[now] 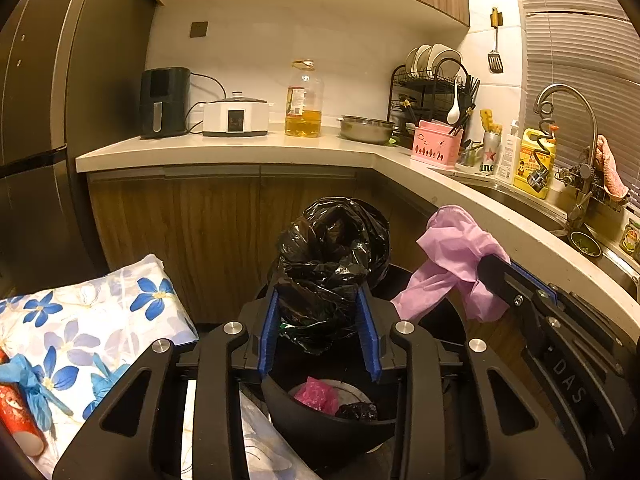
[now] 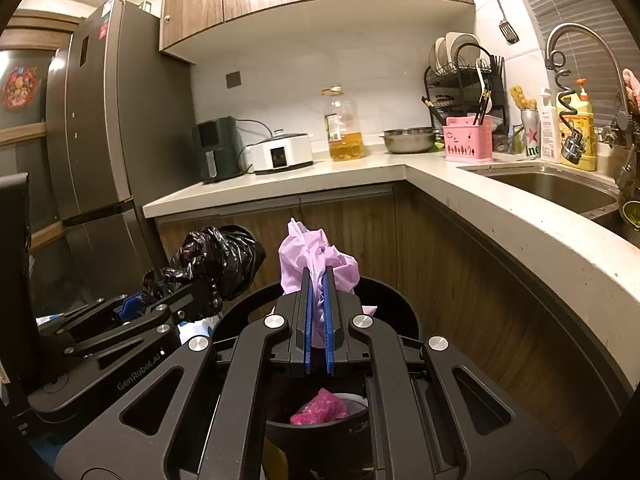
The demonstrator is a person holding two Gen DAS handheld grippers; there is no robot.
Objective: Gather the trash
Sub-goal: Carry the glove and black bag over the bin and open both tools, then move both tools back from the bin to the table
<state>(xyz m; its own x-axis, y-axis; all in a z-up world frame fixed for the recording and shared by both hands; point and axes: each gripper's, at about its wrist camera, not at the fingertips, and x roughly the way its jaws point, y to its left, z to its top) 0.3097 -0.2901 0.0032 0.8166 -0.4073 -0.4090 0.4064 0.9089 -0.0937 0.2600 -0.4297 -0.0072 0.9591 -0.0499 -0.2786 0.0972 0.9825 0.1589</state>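
Note:
My left gripper (image 1: 320,284) is shut on a crumpled black plastic bag (image 1: 332,240), which bulges up between the blue pads. To its right, my right gripper (image 1: 486,264) pinches a lilac plastic bag (image 1: 448,240). In the right wrist view the right gripper (image 2: 318,272) has its pads nearly together on the lilac bag (image 2: 316,252), with the left gripper (image 2: 204,286) and the black bag (image 2: 224,256) at the left. Both bags hang over an open black bin (image 1: 328,428) (image 2: 396,296). A magenta bag (image 1: 316,396) (image 2: 320,408) lies inside it.
A surface with a blue-flowered cloth (image 1: 80,320) and a red cup (image 1: 16,416) sits at the left. The counter (image 1: 240,148) curves around the bin, bearing an air fryer, cooker, oil bottle (image 1: 304,100) and steel bowl. A sink (image 2: 552,188) is right, a fridge (image 2: 100,120) left.

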